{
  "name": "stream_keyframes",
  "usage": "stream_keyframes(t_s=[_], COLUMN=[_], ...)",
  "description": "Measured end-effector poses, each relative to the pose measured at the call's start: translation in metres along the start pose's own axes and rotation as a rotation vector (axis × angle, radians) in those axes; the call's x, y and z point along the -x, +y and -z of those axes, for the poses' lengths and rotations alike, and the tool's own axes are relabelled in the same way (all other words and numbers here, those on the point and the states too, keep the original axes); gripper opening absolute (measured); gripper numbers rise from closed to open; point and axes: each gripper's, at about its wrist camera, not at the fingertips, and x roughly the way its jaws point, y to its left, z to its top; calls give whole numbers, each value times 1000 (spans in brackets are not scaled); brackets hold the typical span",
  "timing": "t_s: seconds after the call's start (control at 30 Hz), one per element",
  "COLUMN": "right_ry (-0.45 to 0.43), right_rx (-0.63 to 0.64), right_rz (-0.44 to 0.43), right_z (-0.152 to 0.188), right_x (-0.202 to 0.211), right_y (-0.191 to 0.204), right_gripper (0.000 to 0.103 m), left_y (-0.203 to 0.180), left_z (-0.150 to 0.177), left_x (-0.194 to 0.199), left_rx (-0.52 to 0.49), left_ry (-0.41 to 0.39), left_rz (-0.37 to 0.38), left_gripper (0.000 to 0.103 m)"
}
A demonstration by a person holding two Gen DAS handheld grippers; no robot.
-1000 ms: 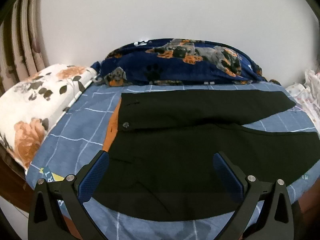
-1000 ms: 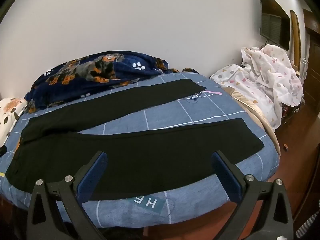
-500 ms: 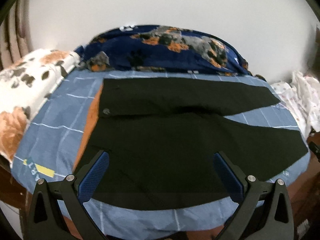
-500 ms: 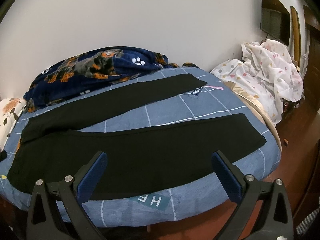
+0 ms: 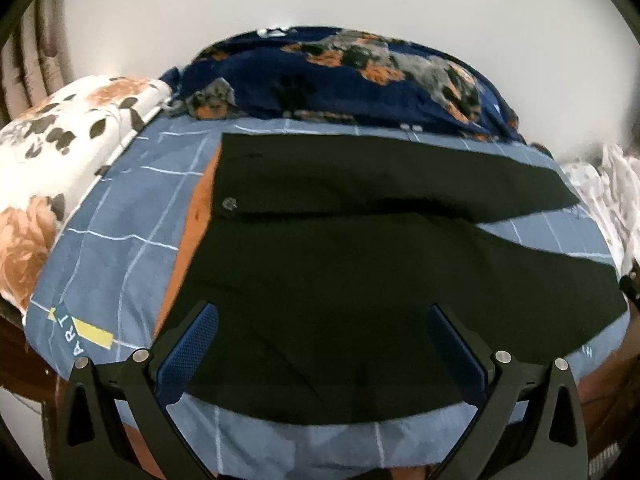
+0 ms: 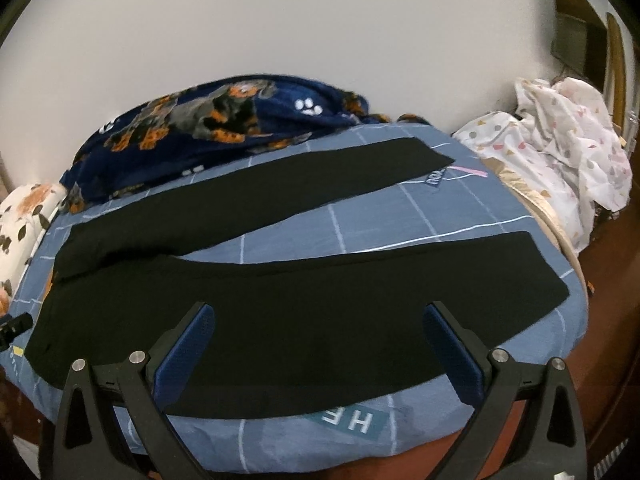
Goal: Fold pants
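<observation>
Nearest to me, my left tongs hang with the blue pads spread wide and nothing between them, above the near edge of the bed. My right tongs are the same: gaping wide, holding nothing, above the bed's near edge.

Just beyond both, the black pants lie flat and unfolded on the blue checked sheet. In the left wrist view the waist is at the left, with its orange lining showing along the edge and a button near the fly. The two legs run off to the right and part in a V: the near leg ends close to the bed's right edge, while the far leg angles away toward the wall.

Farther left sits a white floral pillow. Behind the pants, a navy blanket with a dog print is bunched against the white wall. Off the far right lies a heap of white patterned bedding.
</observation>
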Motion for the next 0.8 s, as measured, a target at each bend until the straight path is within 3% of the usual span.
stream_keyframes(t_s=[0.23, 0.3, 0.37, 0.6, 0.7, 0.8], right_ry=[9, 12, 16, 42, 56, 78], right_rx=[34, 44, 51, 95, 104, 100], right_rz=[-30, -41, -51, -92, -97, -99], right_z=[-13, -19, -22, -31, -32, -33], right_x=[-14, -19, -24, -46, -55, -67], right_y=[20, 26, 31, 54, 57, 59], right_gripper=[103, 103, 103, 103, 103, 103], left_y=[33, 37, 41, 55, 71, 100], left_z=[-13, -14, -20, -67, -98, -129], left_x=[-13, -23, -32, -38, -55, -97], left_rx=[146, 191, 175, -5, -66, -13], left_ry=[3, 62, 114, -3, -53, -5], left_rz=[171, 225, 209, 64, 109, 183], left_gripper=[103, 103, 103, 103, 94, 92])
